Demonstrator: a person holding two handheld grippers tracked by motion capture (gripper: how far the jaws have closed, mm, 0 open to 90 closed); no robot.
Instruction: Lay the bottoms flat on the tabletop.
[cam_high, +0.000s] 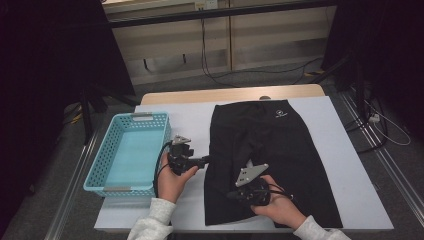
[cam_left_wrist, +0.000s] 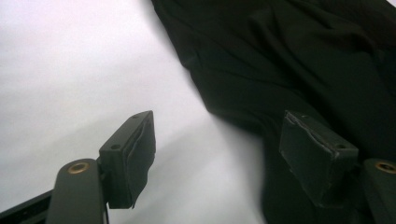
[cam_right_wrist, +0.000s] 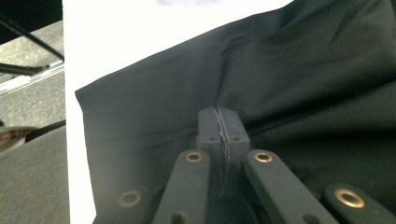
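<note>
Fingers (cam_left_wrist: 128, 158) of my left gripper (cam_high: 202, 161) spread wide, empty, at the shorts' (cam_high: 270, 150) left edge, mid-frame. My right gripper (cam_high: 235, 195) pinches cloth at lower centre. Shorts lie lengthwise up the counter (cam_high: 345, 150); basket (cam_high: 127, 150) sits left.
</note>
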